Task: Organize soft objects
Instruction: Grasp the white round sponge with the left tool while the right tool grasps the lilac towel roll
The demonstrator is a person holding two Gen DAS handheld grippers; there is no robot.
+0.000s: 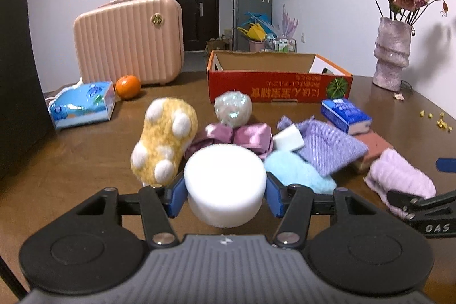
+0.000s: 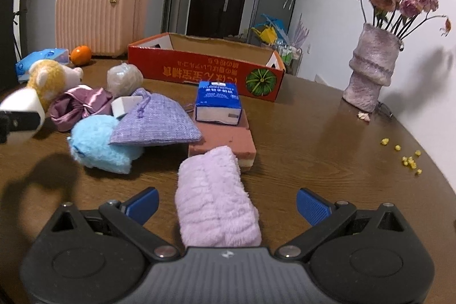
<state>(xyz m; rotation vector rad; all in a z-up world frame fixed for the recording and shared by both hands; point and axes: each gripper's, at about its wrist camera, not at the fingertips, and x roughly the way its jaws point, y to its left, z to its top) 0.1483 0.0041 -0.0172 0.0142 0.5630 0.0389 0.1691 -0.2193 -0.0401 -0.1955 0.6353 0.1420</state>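
Hand-held gripper (image 1: 225, 190) behind plush (image 1: 164, 141), scrunchie (image 1: 236, 137)

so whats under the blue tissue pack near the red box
The blue tissue pack sits on a pink sponge block with a pale bottom layer. The sponge's top under the pack is covered, so nothing more shows there.

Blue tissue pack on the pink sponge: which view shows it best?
Right wrist view. The blue tissue pack sits near centre, unblocked, atop the pink sponge. In the left wrist view it lies off to the right, smaller, with most of the sponge hidden.
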